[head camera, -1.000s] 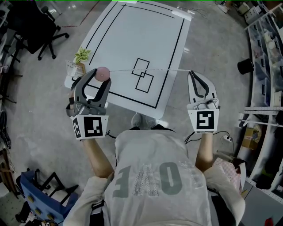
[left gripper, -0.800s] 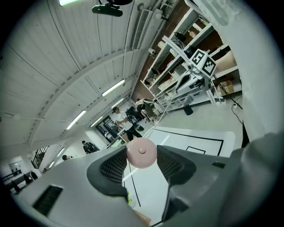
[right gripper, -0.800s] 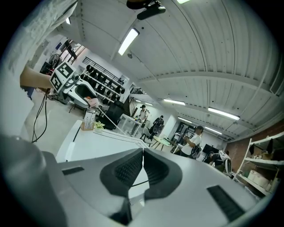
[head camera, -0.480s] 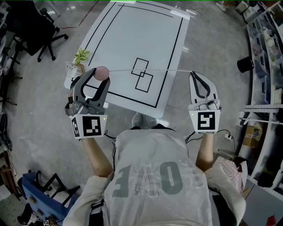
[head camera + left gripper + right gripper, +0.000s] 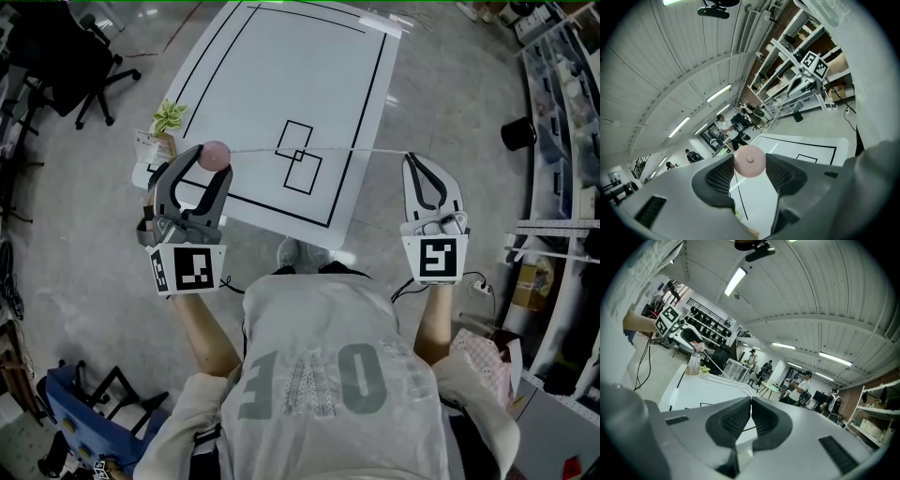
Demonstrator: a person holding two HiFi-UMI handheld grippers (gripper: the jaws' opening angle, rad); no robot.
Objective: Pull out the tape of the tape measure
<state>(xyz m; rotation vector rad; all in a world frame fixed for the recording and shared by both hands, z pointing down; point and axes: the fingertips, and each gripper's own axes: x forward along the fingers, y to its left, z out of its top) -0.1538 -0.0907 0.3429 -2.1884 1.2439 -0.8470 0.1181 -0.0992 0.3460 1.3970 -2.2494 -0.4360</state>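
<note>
Nearest, a grey printed shirt [image 5: 319, 375] and two bare forearms are seen from above, w/ a marker cube [image 5: 190, 269] turned toward the body on each gripper. The L gripper [image 5: 213, 161] is held over the near-left corner of the white table [image 5: 281, 66]. Its jaws are kept partly apart and are clamped on the tape measure [image 5: 217, 155], a round pink case. In the left gripper view the case is seen pinched btw. the two ribbed pads [image 5: 719, 176] and touched by both.

The R gripper [image 5: 410, 157] is held about level w/ the L one, just off the table's near-right edge and over the floor. Its jaws are pressed fully together, and in the right gripper view the pads [image 5: 736, 420] are seen meeting w/ no gap.

The tape [image 5: 319, 150] is drawn out of the case as a thin pale line. It is stretched straight across the near part of the table to the R fingertips, where its end is nipped. Two overlapping black squares [image 5: 300, 159] marked on the tabletop are crossed by it.

Further off, a small green plant [image 5: 172, 116] is set at the table's left edge. On the floor beyond, an office chair [image 5: 89, 66] is seen at upper left. A black bin [image 5: 518, 136] is seen at right, beside shelving [image 5: 562, 94].
</note>
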